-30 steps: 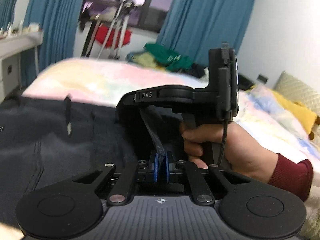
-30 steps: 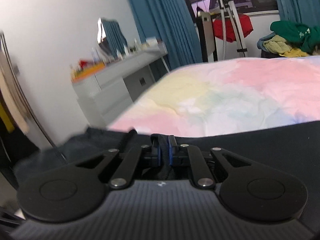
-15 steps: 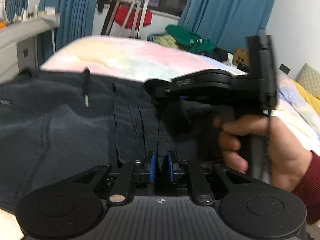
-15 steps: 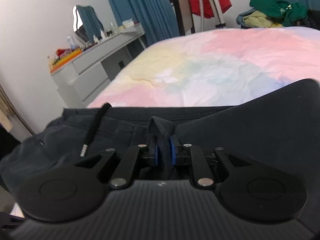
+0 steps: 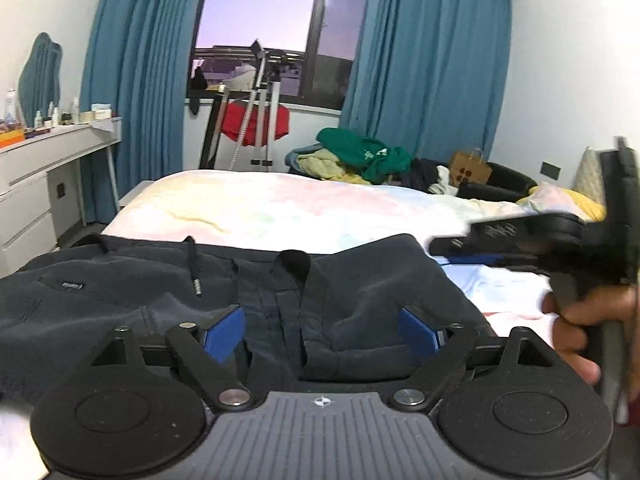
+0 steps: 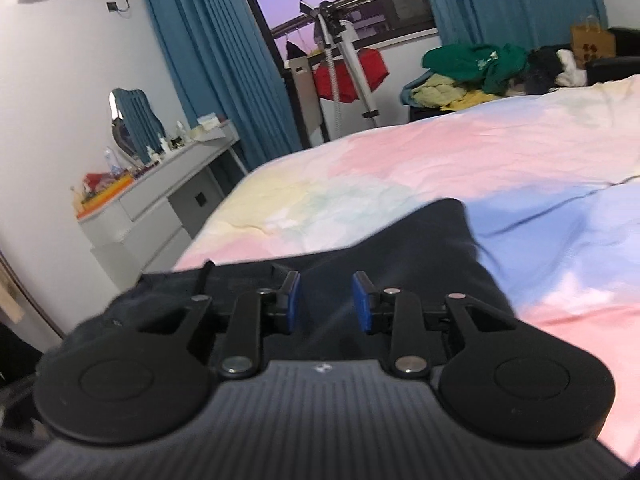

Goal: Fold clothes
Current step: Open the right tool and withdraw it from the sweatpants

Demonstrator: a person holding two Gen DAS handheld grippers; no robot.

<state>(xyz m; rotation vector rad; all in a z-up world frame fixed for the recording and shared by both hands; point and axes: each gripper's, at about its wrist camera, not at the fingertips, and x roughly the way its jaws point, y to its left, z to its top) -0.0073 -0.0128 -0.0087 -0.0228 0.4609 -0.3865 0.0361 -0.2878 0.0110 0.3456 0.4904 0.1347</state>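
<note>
**Two grippers parted over dark trousers on the bed**

Both grippers were seen released, their blue pads spread with nothing between them. The left gripper [image 5: 320, 330] was held low over a pair of dark navy trousers [image 5: 140, 280], which lay spread across the near edge of a bed covered by a pastel, multicoloured sheet [image 5: 280, 208]. The waistband was turned towards the far side, and a drawstring with a metal tip [image 5: 195, 270] lay across the fabric. The right gripper [image 6: 326, 306] was seen with its pads parted above the same dark fabric, one end of which reached onto the sheet. In the left wrist view, the right-hand tool appeared blurred at the right edge, gripped by the person's hand [image 5: 580, 332]. A heap of green and yellow clothes [image 5: 352, 158] was seen beyond the bed, below blue curtains [image 5: 424, 72].
</note>
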